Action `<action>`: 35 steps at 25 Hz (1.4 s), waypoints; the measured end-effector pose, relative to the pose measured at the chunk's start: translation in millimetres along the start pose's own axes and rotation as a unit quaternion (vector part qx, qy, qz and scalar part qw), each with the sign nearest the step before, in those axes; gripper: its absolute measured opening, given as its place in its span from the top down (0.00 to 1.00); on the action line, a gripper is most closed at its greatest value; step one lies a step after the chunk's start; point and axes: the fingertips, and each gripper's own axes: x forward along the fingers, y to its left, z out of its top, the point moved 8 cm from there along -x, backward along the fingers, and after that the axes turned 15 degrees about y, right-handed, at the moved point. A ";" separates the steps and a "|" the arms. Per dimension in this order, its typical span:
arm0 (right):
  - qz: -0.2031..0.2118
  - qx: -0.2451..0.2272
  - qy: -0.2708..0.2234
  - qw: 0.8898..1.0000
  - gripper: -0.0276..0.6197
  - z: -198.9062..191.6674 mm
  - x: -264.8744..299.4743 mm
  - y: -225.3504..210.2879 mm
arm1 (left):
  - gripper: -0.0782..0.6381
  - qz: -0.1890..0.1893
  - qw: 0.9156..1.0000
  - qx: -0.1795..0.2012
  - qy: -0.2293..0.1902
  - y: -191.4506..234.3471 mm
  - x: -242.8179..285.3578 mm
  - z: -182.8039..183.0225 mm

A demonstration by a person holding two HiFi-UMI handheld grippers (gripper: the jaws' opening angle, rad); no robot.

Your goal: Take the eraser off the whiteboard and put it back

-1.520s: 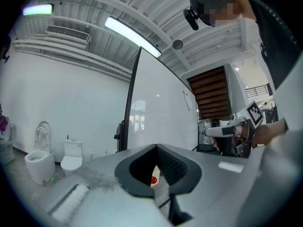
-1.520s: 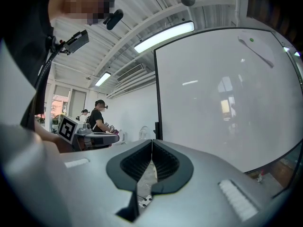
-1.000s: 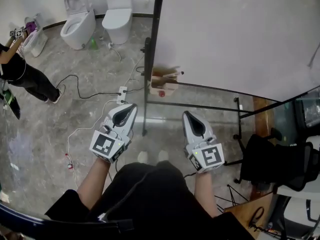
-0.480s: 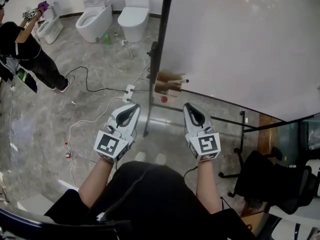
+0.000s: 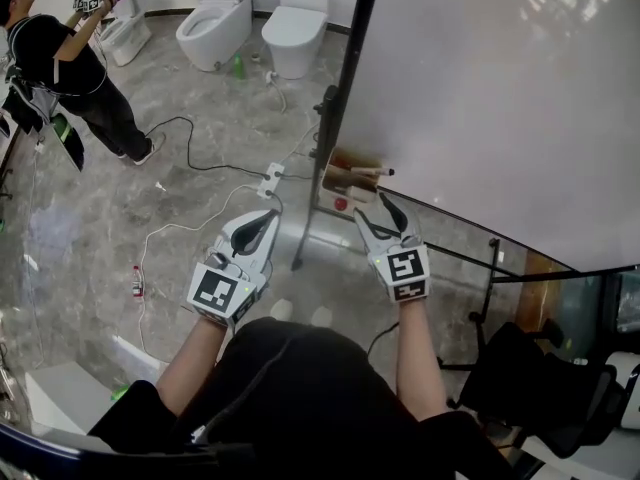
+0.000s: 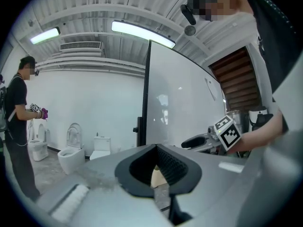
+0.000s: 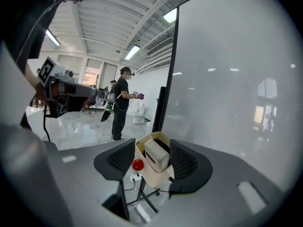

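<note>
A big white whiteboard [image 5: 500, 98] in a black frame fills the far right side. It stands on a grey stone floor [image 5: 90, 248]. Far off on the left, a person in black clothes [image 5: 60, 53] stands, and two white toilets [image 5: 215, 28] sit by the far wall. A black office chair [image 5: 545, 388] is near, on the right, well apart from the board's left edge.

The left tongs [image 5: 266, 214] are held level over the floor, left of the board's black post. Their jaws are together and hold nothing. The right tongs [image 5: 373, 208] point at the board's lower left corner. Their jaws have just been opening and now stand wide apart, gripping nothing.

A tan cardboard box [image 5: 340, 176] hangs at that lower left corner of the board, just beyond the right tongs. A white power strip [image 5: 270, 179] with wires lies on the floor to the left of the post. The white block eraser [image 7: 156, 154] sits tilted in the box. In the right gripper view it lines up with the gap between the jaws, a little farther off, and the pads do not touch it. A thin marker pen [image 5: 376, 171] pokes out of the box to the right. A small red round magnet [image 7: 138, 164] sits just below the box, on the near left side of the eraser.
</note>
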 end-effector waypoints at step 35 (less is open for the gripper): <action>0.054 -0.092 0.048 0.993 0.64 -7.5 52.8 -16.0 | 0.88 0.071 0.997 -0.017 0.019 14.9 -18.6 -12.1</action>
